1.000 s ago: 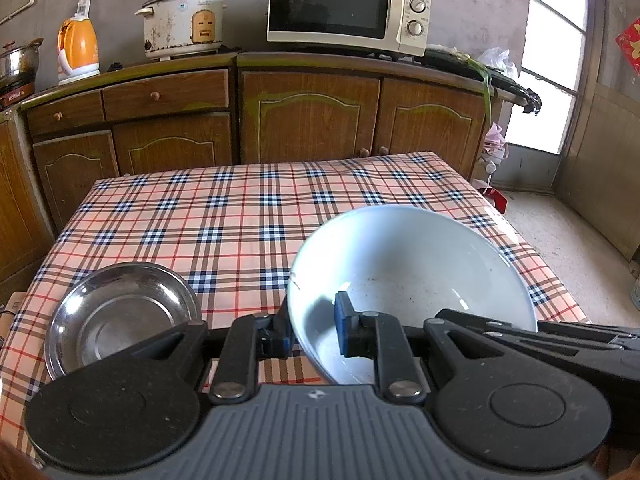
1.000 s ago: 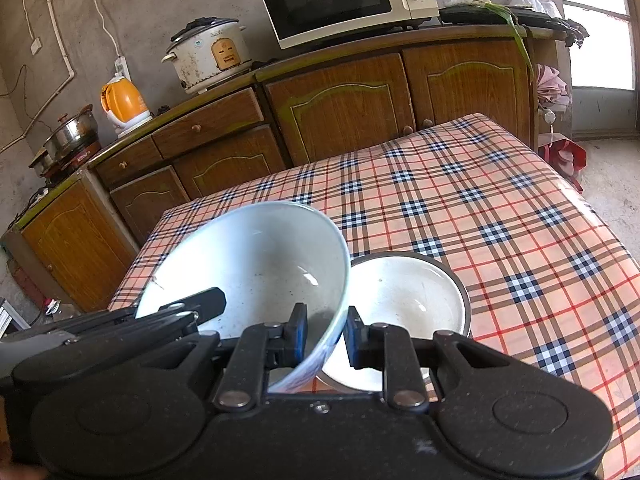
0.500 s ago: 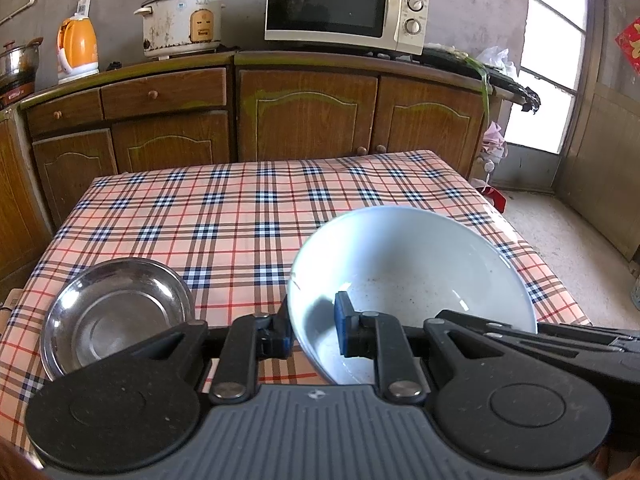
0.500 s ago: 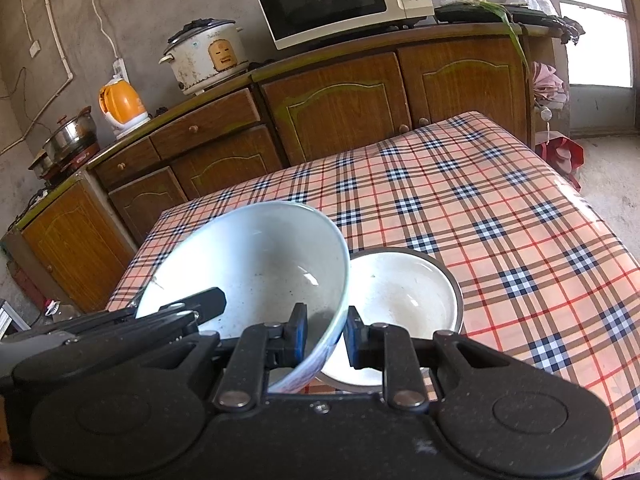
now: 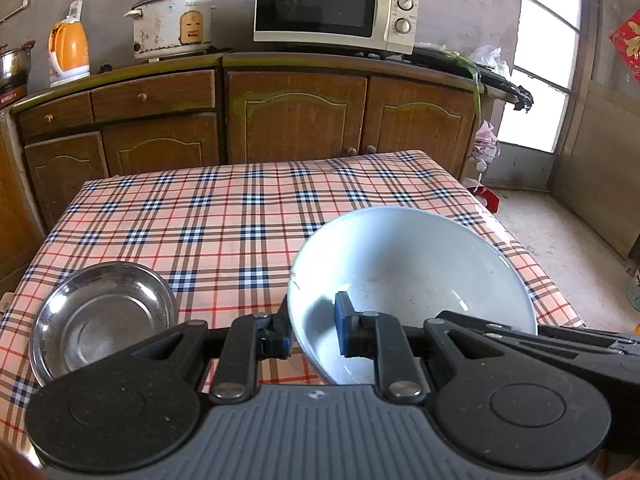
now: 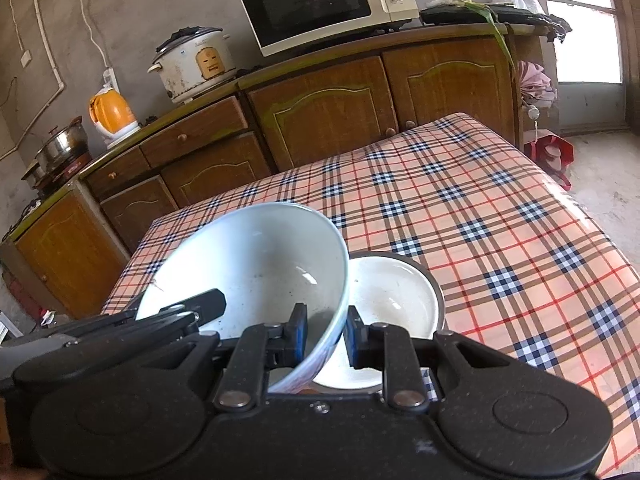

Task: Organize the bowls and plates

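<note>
Left wrist view first: your left gripper has its jaws clamped on the near left rim of the white bowl, one blue pad outside the wall, the other inside. The bowl is tipped a little, its open mouth facing up and away over the plaid tablecloth. Off to the left, a steel dish lies flat on the cloth, apart from the bowl. From the right, the black fingers of your other tool reach across to the bowl's far side.

Beyond the table you've got the wooden cabinets, a microwave, a rice cooker and an orange kettle on the counter.

Now the right wrist view: your right gripper is clamped on the opposite rim of the same white bowl, its wall pinched between the blue pads. The bowl tilts here, held up between both tools. Just right of it and lower, partly hidden behind its edge, a white-lined metal-rimmed basin rests on the tablecloth.
</note>
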The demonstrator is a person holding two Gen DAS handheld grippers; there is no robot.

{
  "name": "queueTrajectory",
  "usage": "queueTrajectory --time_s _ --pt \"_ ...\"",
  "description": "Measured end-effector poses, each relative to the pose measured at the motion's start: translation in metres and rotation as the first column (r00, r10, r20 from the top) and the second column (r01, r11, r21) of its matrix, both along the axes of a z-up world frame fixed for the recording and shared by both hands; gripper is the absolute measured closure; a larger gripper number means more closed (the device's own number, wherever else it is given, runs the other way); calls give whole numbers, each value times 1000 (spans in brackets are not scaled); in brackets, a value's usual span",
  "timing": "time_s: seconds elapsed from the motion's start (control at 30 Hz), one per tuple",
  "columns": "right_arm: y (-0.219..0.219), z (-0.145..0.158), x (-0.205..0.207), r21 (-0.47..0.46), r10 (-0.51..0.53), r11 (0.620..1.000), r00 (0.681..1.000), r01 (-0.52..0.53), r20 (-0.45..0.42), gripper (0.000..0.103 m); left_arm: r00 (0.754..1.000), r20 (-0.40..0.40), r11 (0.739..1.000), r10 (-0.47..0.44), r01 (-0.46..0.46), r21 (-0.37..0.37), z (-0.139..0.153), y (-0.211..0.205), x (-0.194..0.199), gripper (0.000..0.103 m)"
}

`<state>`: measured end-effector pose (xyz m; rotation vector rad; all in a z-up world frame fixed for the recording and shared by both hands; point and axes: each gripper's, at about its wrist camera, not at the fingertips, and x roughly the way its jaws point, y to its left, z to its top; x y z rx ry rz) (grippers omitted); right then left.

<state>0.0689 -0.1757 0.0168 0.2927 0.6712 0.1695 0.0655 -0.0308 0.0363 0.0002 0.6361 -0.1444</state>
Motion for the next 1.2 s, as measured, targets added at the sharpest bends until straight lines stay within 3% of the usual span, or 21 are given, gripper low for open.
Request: queueTrajectory --time_s 1.2 --pt "-29 -20 13 13 -60 998 998 60 -37 77 997 -39 998 -60 61 32 -16 -27 17 83"
